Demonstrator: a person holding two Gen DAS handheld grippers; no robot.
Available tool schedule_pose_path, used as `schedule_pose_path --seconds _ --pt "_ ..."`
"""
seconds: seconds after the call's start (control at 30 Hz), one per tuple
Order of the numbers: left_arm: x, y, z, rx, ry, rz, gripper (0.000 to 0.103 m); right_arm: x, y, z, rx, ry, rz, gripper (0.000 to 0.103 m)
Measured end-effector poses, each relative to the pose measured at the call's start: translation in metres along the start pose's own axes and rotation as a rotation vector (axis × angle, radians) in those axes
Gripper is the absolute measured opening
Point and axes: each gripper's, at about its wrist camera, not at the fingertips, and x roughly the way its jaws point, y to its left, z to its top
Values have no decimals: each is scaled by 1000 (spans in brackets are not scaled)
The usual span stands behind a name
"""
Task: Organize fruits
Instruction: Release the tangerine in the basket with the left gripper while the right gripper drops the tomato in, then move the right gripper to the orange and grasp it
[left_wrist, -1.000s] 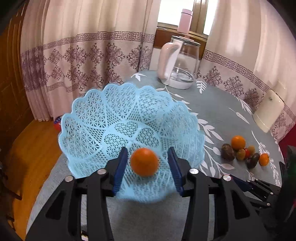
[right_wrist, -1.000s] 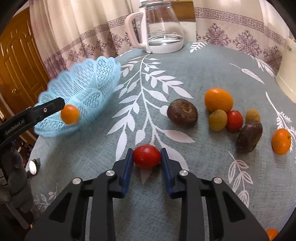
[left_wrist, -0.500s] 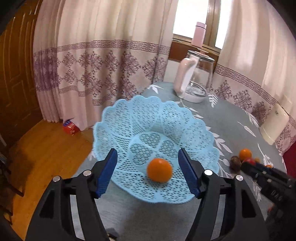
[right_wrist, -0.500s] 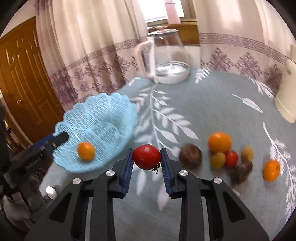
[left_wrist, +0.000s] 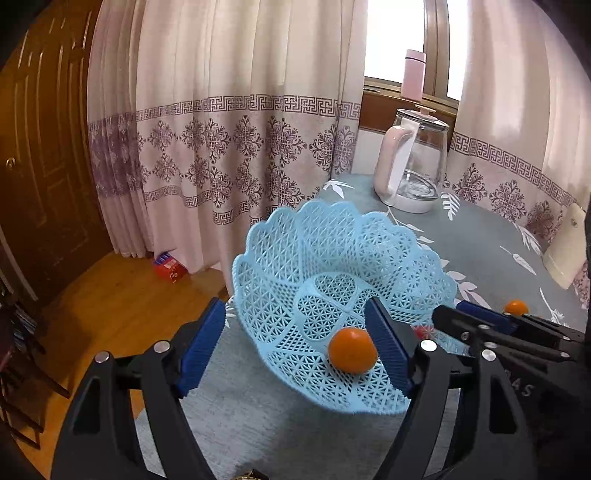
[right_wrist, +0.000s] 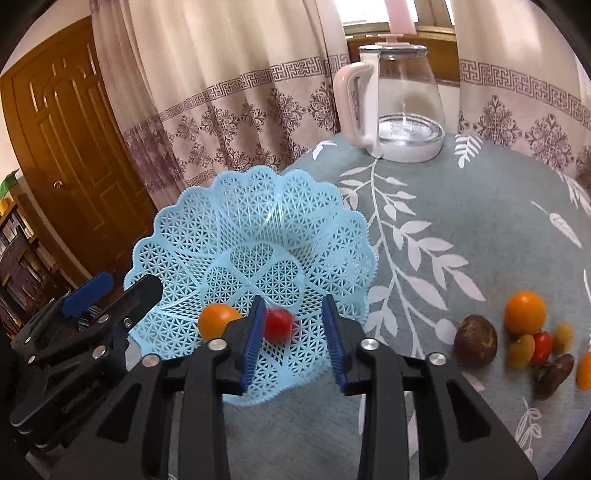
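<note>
The left gripper is wide open and holds nothing beside the light blue lacy plastic basket, where a small orange fruit and a little red tomato lie, the tomato between the right gripper's open jaws.

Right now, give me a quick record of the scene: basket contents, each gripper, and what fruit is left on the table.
basket: holds an orange and a red tomato
right gripper: open, over the basket's near edge
left gripper: open, empty
fruit left on table: large orange, two dark brown fruits, several small ones
kettle: upright at the far side
</note>
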Motion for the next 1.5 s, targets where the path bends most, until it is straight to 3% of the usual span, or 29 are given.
schedule_pose_path --seconds 0.03,0.07,0.2,0.3,0.6,1.1,1.2,1.5 --pt "-1 1 0 -1 -1 -3 86 -2 -1 -1 4 -7 -5 50" --pt "-2 1 0 -2 -8 -2 87 -5 -2 -2 8 -18 -11 51" --pt "-7 1 1 -12 -31 5 99 -19 -10 -7 45 -44 -14 54" --pt "-11 -2 2 -3 -53 15 100 -31 -19 -16 81 -61 -26 56" --pt "-22 -16 3 18 -87 5 100 -64 -53 -44 195 -122 -94 66" --pt "-31 -35 -3 57 -81 -31 100 -94 -101 -90 308 -121 -209 67" --pt "-33 -36 -4 58 -84 -35 100 -103 -108 -102 313 -132 -255 76" --pt "-32 -44 -9 70 -65 -42 100 -140 -134 -139 347 -175 -395 76"
